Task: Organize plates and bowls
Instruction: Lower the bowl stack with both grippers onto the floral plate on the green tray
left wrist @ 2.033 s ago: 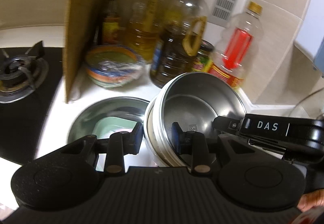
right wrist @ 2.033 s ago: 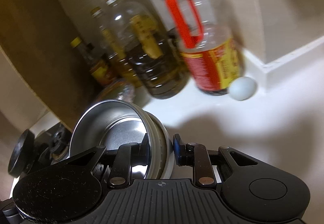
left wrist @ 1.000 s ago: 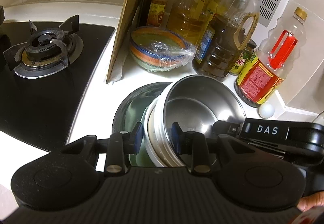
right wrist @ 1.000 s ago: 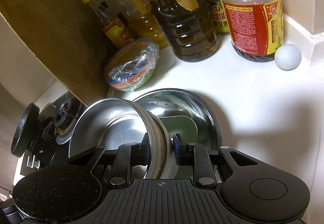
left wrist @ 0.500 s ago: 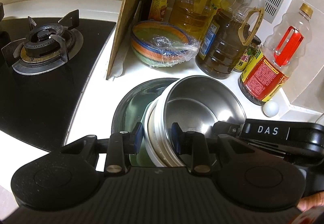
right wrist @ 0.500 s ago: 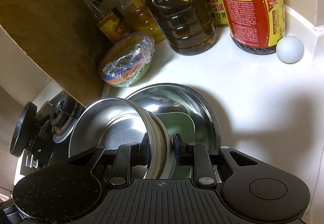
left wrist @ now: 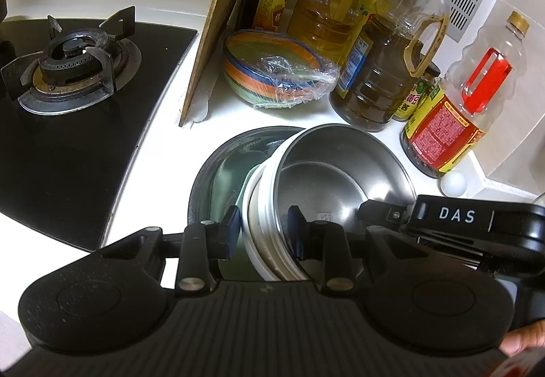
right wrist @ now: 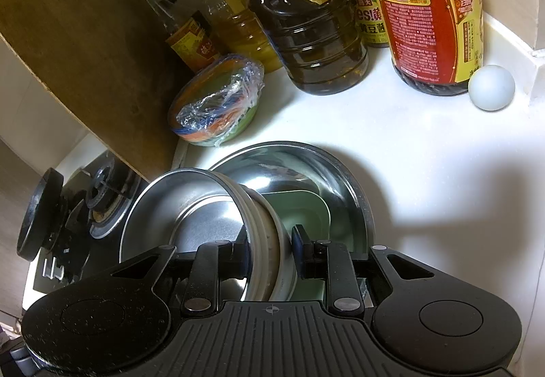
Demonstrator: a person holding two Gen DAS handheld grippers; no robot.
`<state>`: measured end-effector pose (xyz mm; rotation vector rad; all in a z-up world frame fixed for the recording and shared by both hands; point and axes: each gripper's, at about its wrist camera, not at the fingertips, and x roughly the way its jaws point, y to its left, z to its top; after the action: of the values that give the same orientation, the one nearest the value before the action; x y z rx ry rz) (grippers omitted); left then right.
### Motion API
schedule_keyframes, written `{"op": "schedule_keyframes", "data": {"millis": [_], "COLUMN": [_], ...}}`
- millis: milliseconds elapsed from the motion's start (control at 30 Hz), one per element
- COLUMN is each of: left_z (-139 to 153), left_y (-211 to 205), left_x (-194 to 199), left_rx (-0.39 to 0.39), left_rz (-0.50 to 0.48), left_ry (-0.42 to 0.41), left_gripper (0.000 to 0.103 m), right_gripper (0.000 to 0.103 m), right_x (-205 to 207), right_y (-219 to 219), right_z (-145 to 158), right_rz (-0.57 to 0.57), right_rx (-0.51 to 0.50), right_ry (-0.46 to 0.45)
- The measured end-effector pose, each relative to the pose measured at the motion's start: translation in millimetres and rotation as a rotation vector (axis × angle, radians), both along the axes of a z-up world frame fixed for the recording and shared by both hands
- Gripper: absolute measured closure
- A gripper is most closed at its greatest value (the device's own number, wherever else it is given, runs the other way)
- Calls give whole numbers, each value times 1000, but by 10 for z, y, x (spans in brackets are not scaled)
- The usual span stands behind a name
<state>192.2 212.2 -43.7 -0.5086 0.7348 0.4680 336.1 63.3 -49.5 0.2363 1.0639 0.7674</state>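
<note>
Clamping the stack of bowls (left wrist: 340,179) with both tongs, left gripper (left wrist: 264,234) and right gripper (right wrist: 269,251) on opposite rims, you keep it level over the steel basin (right wrist: 354,193) for nesting.

A: What's different from two seconds back?

B: The stack of steel bowls (left wrist: 344,172) now overlaps the wide steel basin (right wrist: 344,179), over its green dish (right wrist: 306,210); it was clear of them.

A: And the surroundings?

B: The gas burner (left wrist: 73,70) fills the left wrist's upper left, and the white ball (right wrist: 491,87) shifted to the right wrist's right edge.
</note>
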Motion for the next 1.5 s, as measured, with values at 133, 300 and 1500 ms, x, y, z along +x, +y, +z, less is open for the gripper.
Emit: {"op": "schedule_keyframes", "data": {"millis": [133, 300, 1500], "left_z": [5, 21, 252], "left_y": [-20, -44, -98], "left_x": [10, 6, -309], "left_rx": [11, 26, 29], "left_rz": [-6, -10, -86], "left_ry": [5, 3, -65], "left_gripper": [77, 77, 89], "right_gripper": [78, 78, 88], "right_x": [10, -6, -199], "right_y": [-6, 7, -334], "right_z": [-1, 8, 141], "right_rz": [0, 4, 17], "right_rx": [2, -7, 136], "right_ry": [5, -10, -37]}}
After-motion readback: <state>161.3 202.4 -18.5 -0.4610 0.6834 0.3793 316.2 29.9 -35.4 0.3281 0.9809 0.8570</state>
